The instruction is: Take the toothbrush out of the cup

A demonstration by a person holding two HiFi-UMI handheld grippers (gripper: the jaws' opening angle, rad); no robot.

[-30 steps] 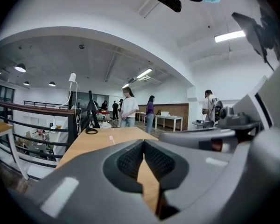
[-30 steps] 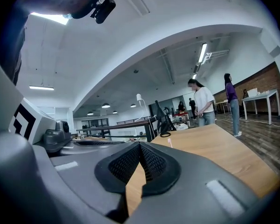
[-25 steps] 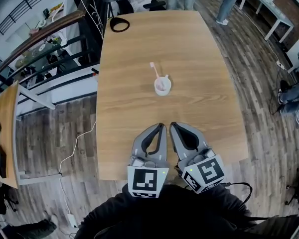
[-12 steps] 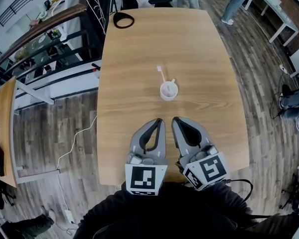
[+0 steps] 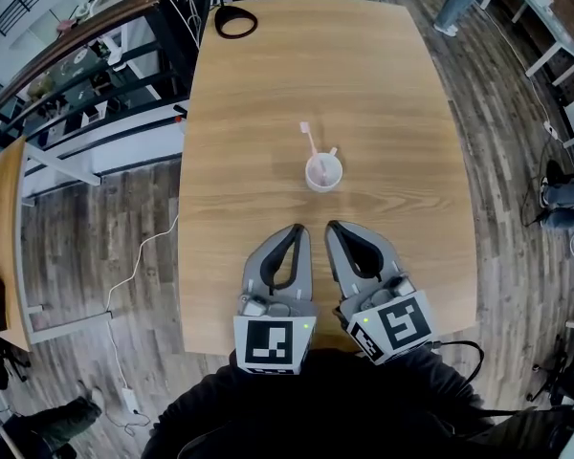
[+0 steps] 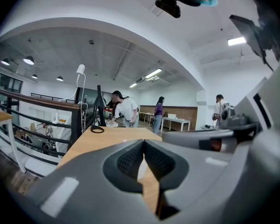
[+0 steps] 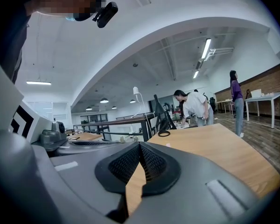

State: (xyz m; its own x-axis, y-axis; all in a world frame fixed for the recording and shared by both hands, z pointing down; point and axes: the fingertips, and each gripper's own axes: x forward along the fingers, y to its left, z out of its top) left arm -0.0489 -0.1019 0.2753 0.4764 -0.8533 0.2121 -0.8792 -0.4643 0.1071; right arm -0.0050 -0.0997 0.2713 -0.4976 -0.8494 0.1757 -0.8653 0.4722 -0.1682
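Note:
A small white cup (image 5: 323, 172) stands near the middle of the wooden table (image 5: 268, 84). A pink toothbrush (image 5: 310, 142) leans out of it toward the far left. My left gripper (image 5: 298, 228) and right gripper (image 5: 331, 226) lie side by side over the table's near part, both short of the cup. Each is shut with its pads together and nothing between them. In the left gripper view my left gripper (image 6: 143, 143) hides the cup; in the right gripper view my right gripper (image 7: 139, 145) does the same.
A black ring-shaped object (image 5: 235, 22) lies at the table's far left corner. A railing (image 5: 86, 60) and cables run along the left side. Several people (image 7: 194, 107) stand by tables beyond the far end.
Both grippers have moved forward over the table toward the cup, still shut. The cup and toothbrush stand as before.

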